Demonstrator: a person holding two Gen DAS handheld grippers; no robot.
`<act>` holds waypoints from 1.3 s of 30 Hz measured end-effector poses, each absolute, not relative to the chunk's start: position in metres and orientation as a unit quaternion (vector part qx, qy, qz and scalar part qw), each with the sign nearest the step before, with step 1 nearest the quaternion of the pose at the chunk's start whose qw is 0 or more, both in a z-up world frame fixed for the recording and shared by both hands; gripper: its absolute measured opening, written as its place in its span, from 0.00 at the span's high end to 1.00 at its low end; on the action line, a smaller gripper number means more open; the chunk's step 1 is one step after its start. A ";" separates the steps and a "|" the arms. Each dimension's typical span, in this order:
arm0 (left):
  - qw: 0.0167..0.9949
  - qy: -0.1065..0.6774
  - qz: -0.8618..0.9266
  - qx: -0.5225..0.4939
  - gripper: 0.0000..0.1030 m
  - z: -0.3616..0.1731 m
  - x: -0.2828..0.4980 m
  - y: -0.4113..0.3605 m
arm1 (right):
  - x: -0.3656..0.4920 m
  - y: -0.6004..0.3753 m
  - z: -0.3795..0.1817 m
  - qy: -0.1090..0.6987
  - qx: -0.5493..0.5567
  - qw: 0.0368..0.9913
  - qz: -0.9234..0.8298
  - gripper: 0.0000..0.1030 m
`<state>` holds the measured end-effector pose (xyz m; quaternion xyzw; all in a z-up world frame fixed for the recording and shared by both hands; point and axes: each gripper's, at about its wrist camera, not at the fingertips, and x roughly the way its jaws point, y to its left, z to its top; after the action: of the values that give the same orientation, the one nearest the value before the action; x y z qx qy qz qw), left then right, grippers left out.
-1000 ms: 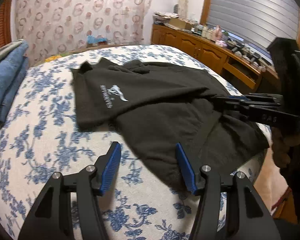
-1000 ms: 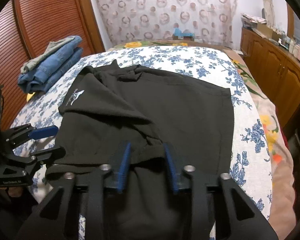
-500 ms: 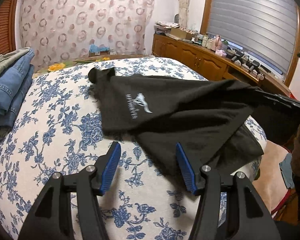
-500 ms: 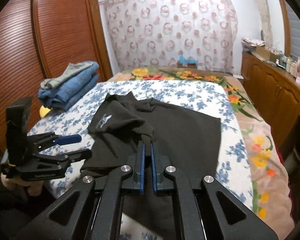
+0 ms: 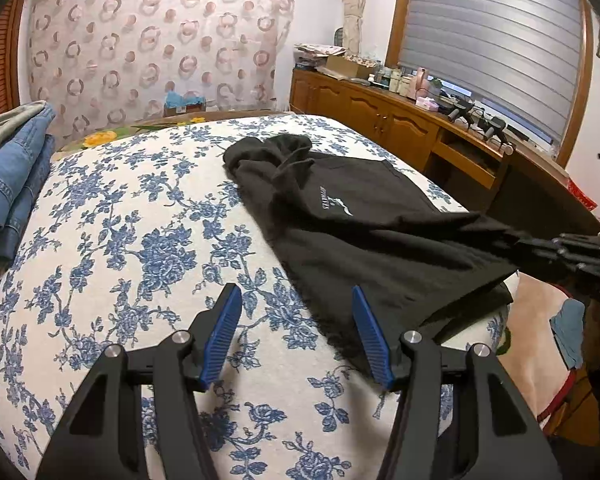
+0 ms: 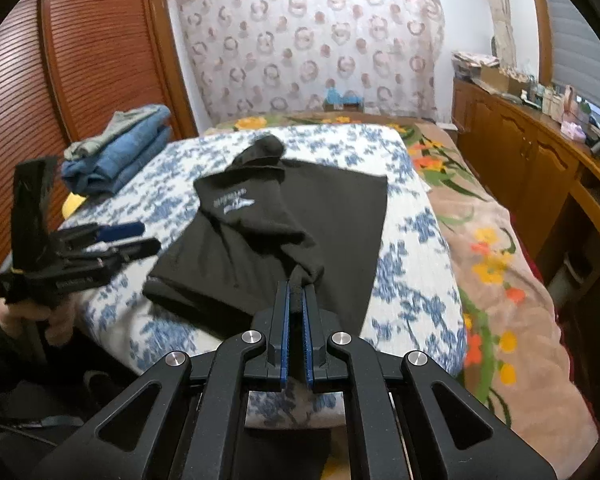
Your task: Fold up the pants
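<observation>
Black pants with a small white logo lie bunched on the blue-flowered bed. My right gripper is shut on a fold of the pants, holding it lifted over the bed's near edge. In the left wrist view the right gripper shows at the right with the cloth stretched toward it. My left gripper hangs open just above the sheet, its right pad beside the pants' near hem, nothing between its fingers. The right wrist view shows the left gripper at the left, held by a hand.
A pile of folded jeans sits at the bed's far left corner. A wooden cabinet with clutter on top runs along the right wall. Slatted wooden doors stand left. A flowered blanket lies beside the bed.
The right gripper shut on the pants' fold and pulled it back and up; the pants slid across the bed and bunched. The left gripper stayed open and nearly still.
</observation>
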<state>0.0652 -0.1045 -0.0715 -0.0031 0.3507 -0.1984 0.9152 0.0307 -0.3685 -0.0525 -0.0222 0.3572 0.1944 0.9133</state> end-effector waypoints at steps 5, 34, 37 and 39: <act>0.914 0.352 -0.201 -0.002 0.45 -0.073 0.064 -0.107 | 0.031 -0.369 -0.073 0.386 -0.032 0.903 0.187 0.97; 0.931 0.334 -0.150 -0.012 0.45 -0.063 0.076 -0.077 | 0.060 -0.369 -0.048 0.351 -0.032 0.920 0.169 0.56; 0.934 0.328 -0.138 -0.010 0.45 -0.058 0.080 -0.070 | 0.075 -0.352 -0.042 0.344 -0.036 0.919 0.190 0.54; 0.937 0.324 -0.133 -0.008 0.45 -0.055 0.082 -0.065 | 0.086 -0.338 -0.039 0.342 -0.040 0.916 0.206 0.54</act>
<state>0.0819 -0.0654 -0.0547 -0.0083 0.3242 -0.1329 0.9366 0.0864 -0.3385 -0.0395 -0.0402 0.3418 0.2062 0.9160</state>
